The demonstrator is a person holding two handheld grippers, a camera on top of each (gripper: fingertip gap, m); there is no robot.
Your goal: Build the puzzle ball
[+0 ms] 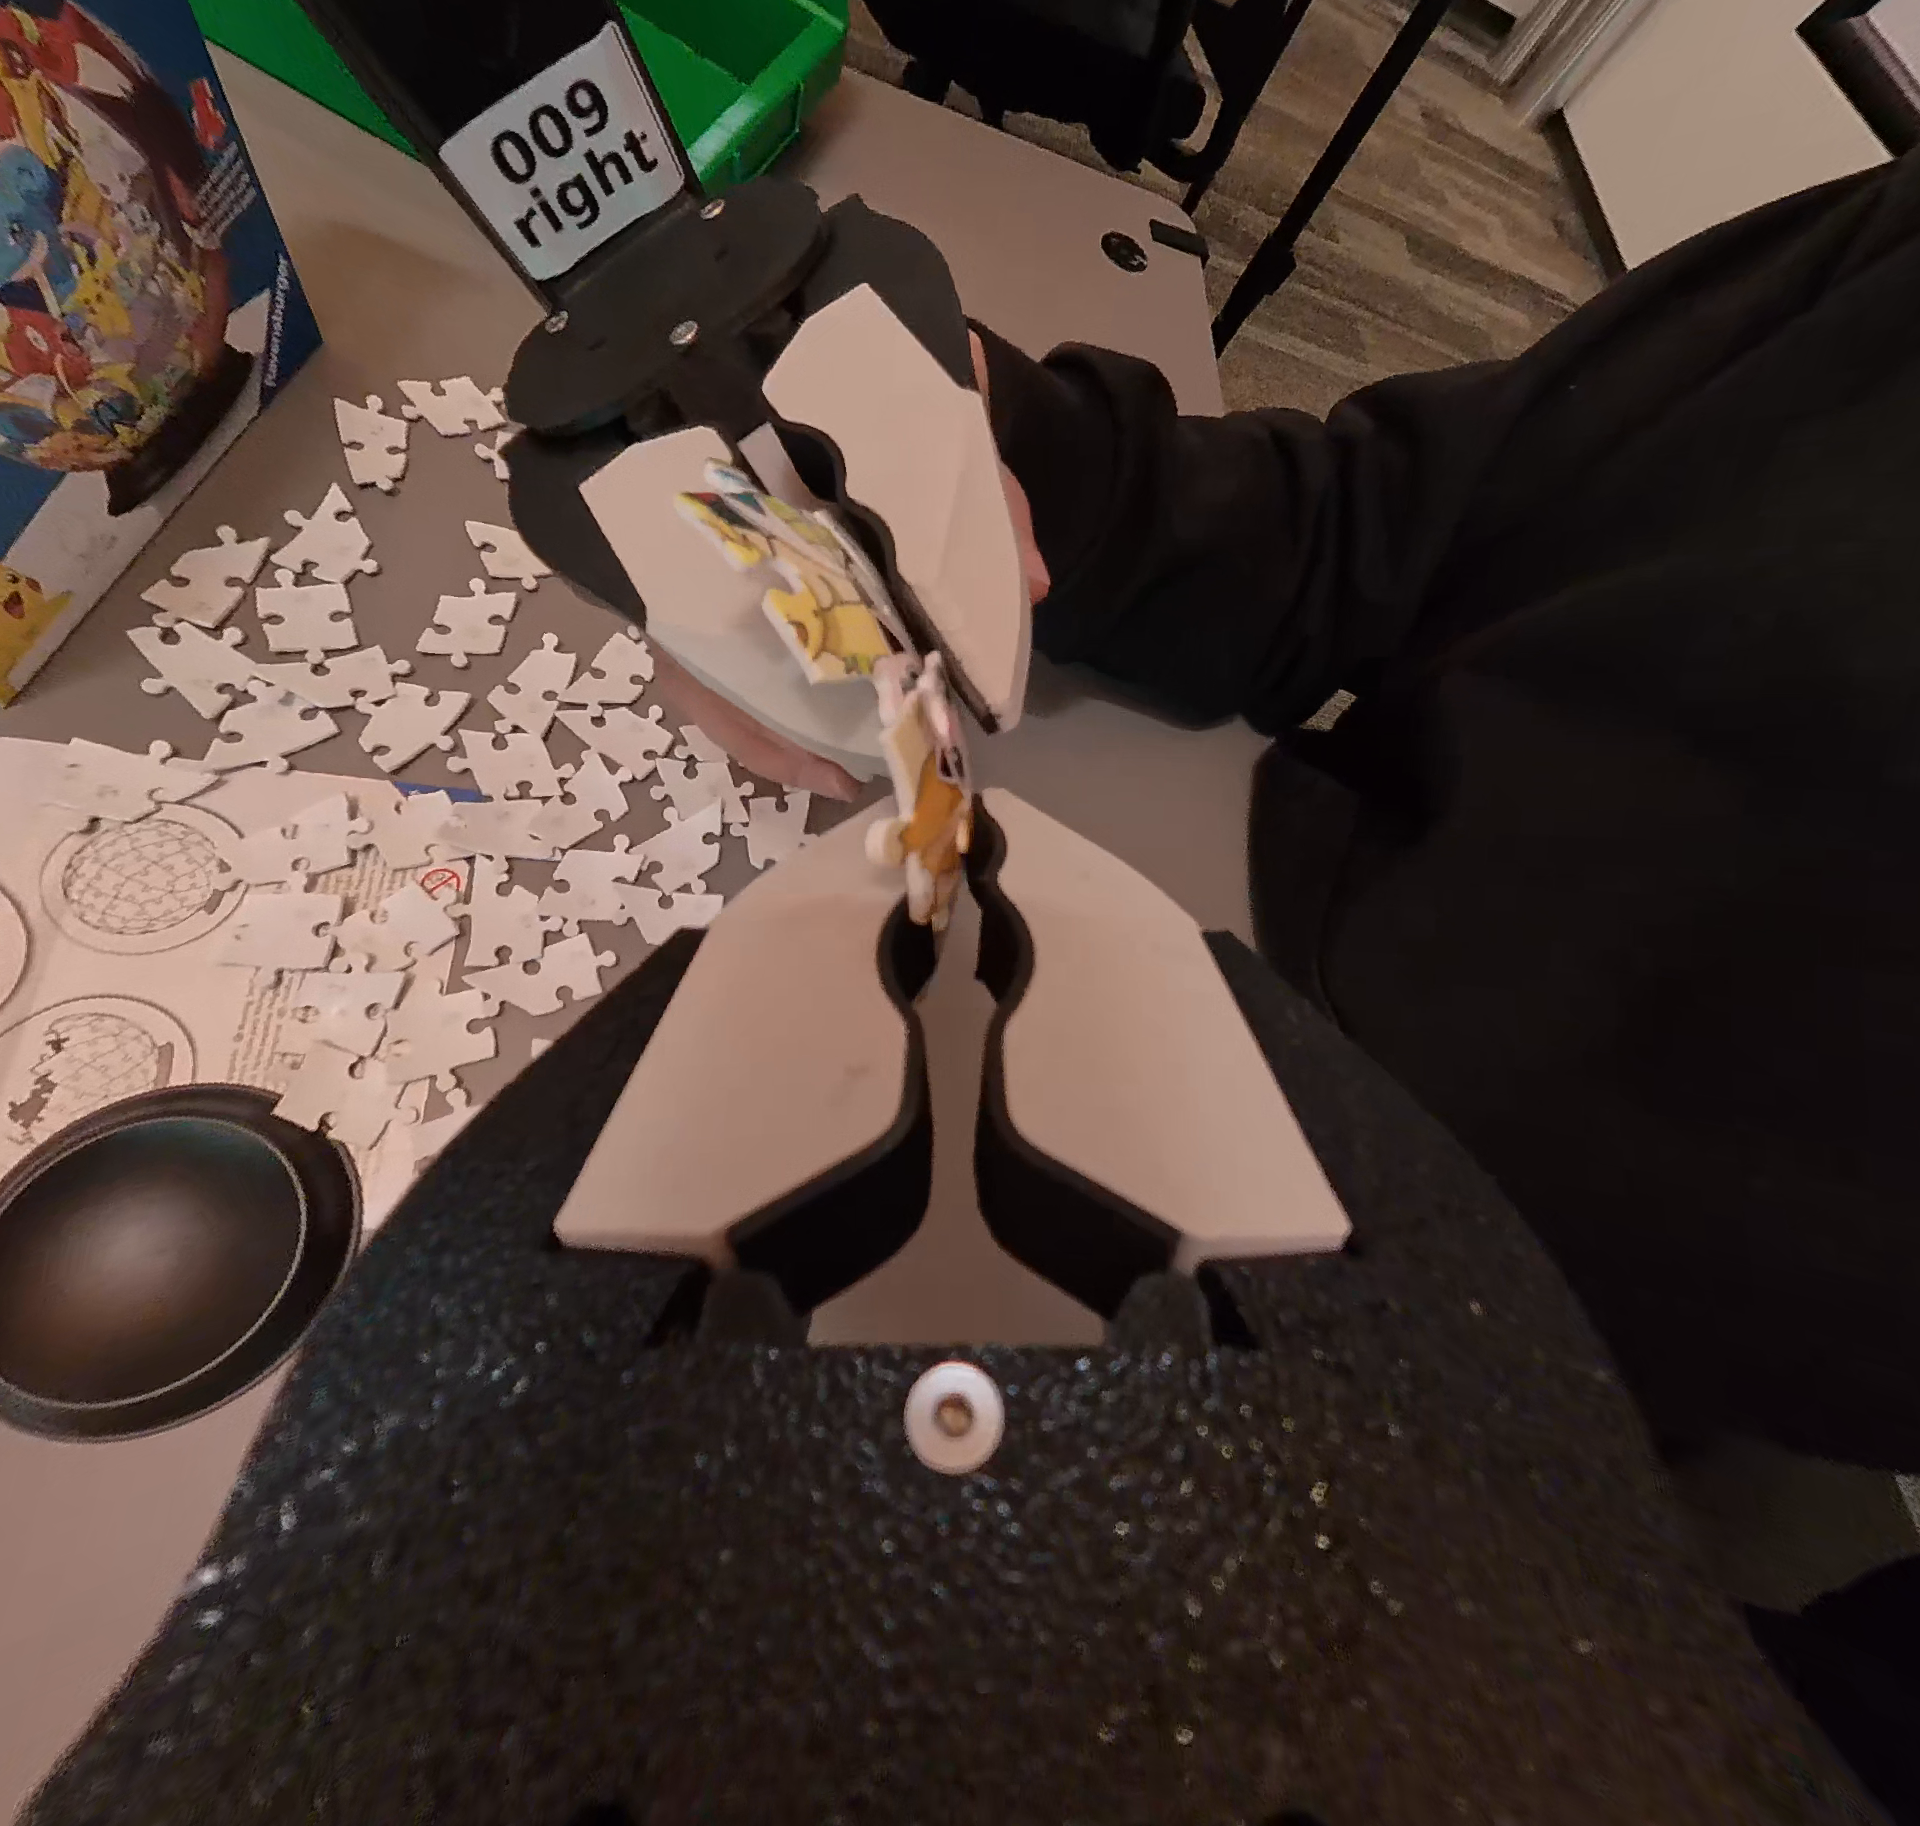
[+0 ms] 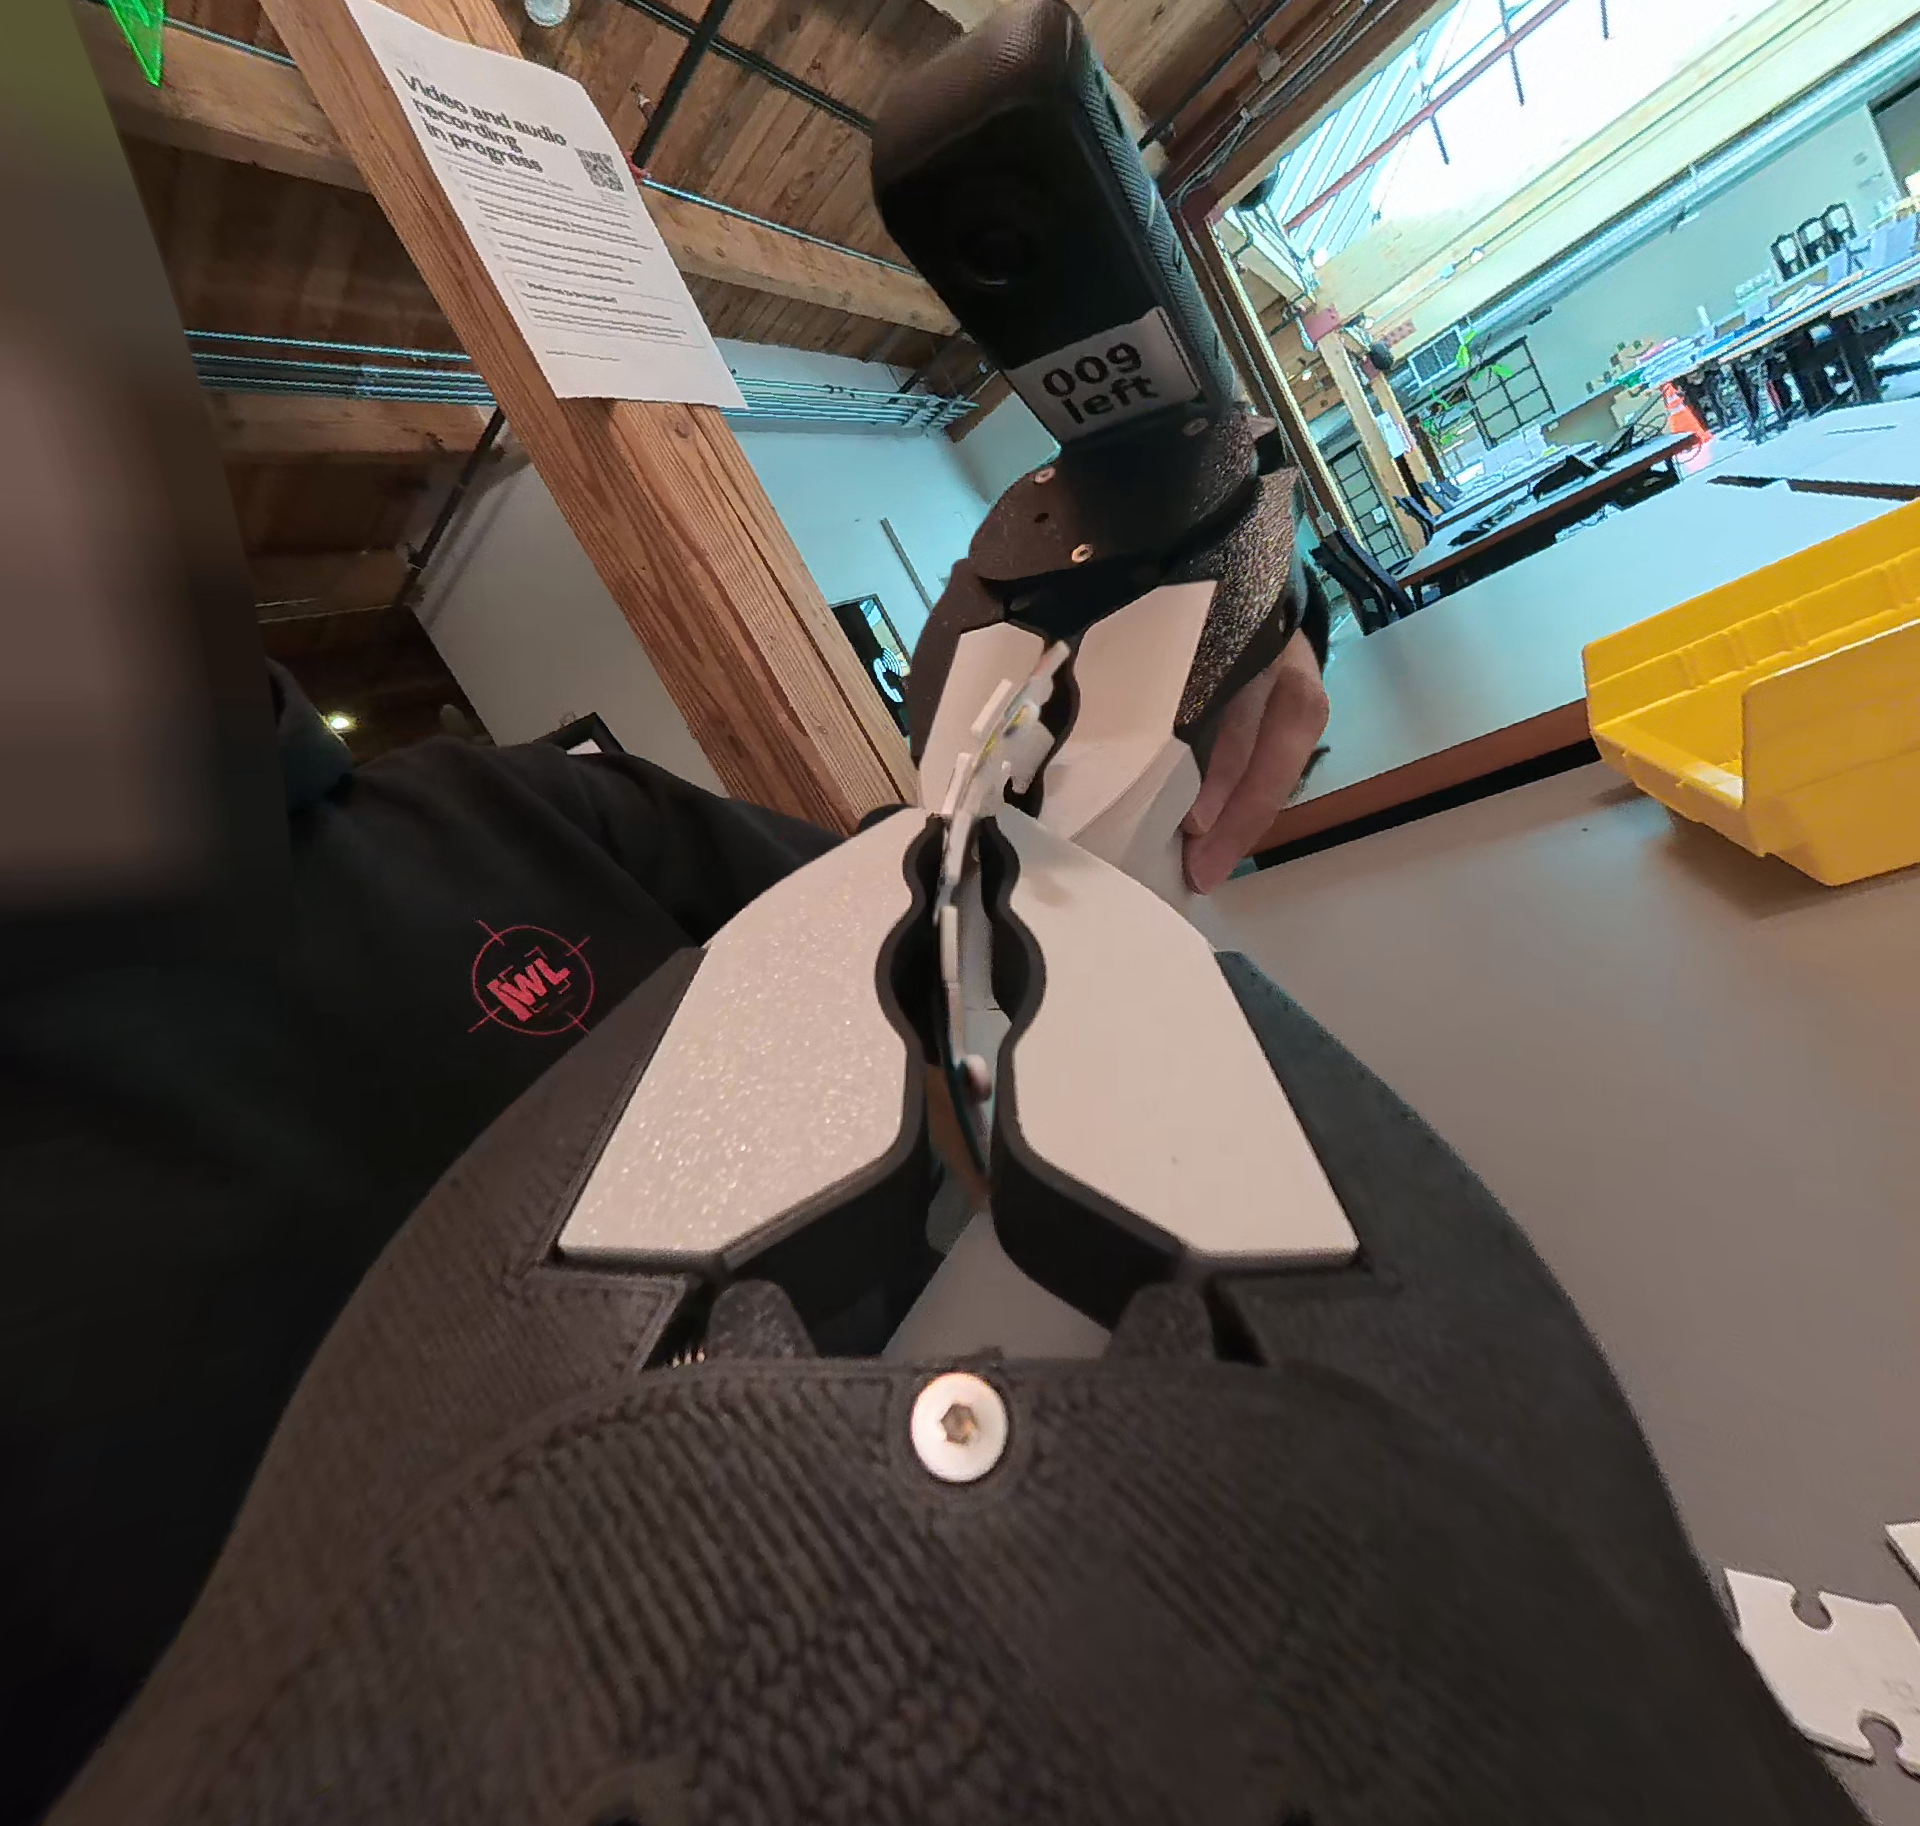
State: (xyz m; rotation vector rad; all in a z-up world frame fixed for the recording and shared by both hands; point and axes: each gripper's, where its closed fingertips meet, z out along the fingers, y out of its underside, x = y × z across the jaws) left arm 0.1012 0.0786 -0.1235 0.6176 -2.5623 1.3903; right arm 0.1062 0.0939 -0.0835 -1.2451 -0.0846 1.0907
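Left gripper (image 1: 951, 867): fingers pinch orange puzzle piece (image 1: 935, 831).
Right gripper (image 2: 961, 857): fingers clamp joined yellow pieces (image 1: 821, 592).
Desk (image 1: 1091, 207): loose face-down pieces (image 1: 499, 737).

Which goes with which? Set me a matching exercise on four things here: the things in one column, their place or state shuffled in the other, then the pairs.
Things
1. puzzle box
2. yellow bin
3. loose pieces
4. coloured pieces

Place or state
A. clamped in the air by the left gripper and the right gripper
B. scattered white side up on the table
C. standing upright at the table's far left
D. on the table, in the right wrist view only

Pairs: 1-C; 2-D; 3-B; 4-A
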